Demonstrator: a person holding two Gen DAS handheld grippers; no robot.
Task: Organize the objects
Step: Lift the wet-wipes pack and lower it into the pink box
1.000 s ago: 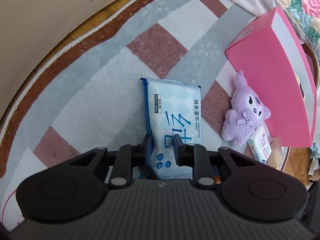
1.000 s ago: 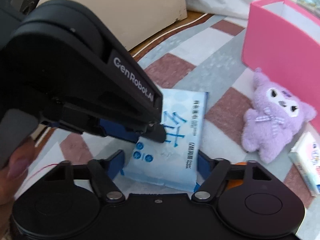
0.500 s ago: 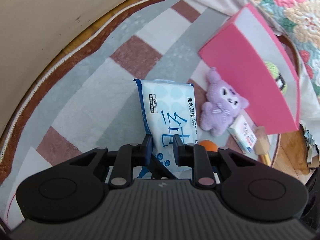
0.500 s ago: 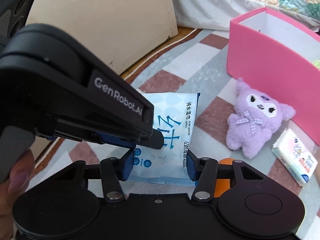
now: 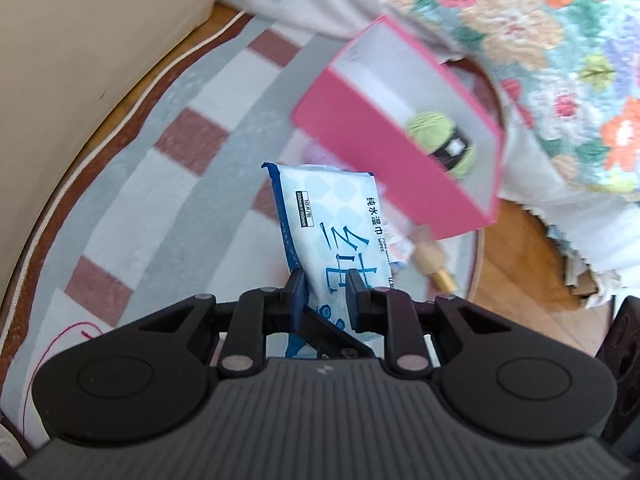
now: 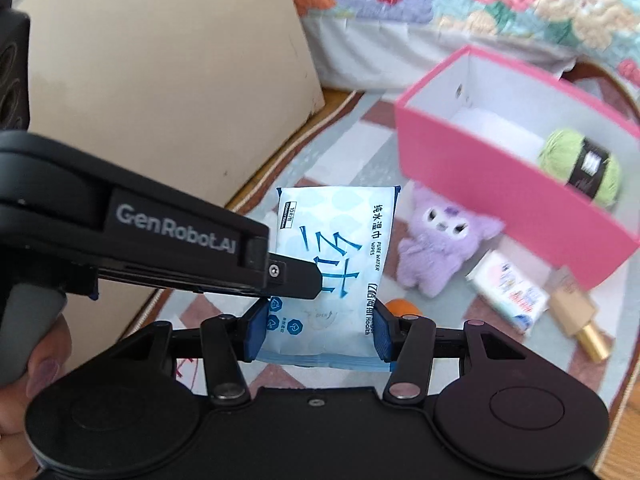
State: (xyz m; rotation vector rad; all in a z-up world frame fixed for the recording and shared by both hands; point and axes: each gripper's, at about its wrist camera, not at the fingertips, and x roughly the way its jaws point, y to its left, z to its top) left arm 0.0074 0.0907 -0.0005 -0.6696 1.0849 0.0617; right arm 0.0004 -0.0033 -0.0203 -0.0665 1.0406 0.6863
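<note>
A blue and white pack of wet wipes (image 5: 336, 224) is held up off the rug by both grippers. My left gripper (image 5: 326, 296) is shut on its near end, pinching its thickness. My right gripper (image 6: 318, 332) is shut on the same pack (image 6: 336, 256) across its width; the left gripper (image 6: 280, 276) shows there reaching in from the left. An open pink box (image 6: 492, 184) stands ahead to the right with a green yarn ball (image 6: 580, 168) inside. The box also shows in the left wrist view (image 5: 384, 160).
On the checked rug (image 5: 160, 168) lie a purple plush toy (image 6: 444, 244), a small white packet (image 6: 508, 292), a gold-tipped bottle (image 6: 576, 316) and an orange ball (image 6: 402, 306). A beige cabinet (image 6: 160, 80) stands left. A floral quilt (image 5: 540, 40) hangs behind the box.
Both grippers have lifted the wipes pack off the rug and carried it towards the pink box. The right gripper has closed onto the pack's sides.
</note>
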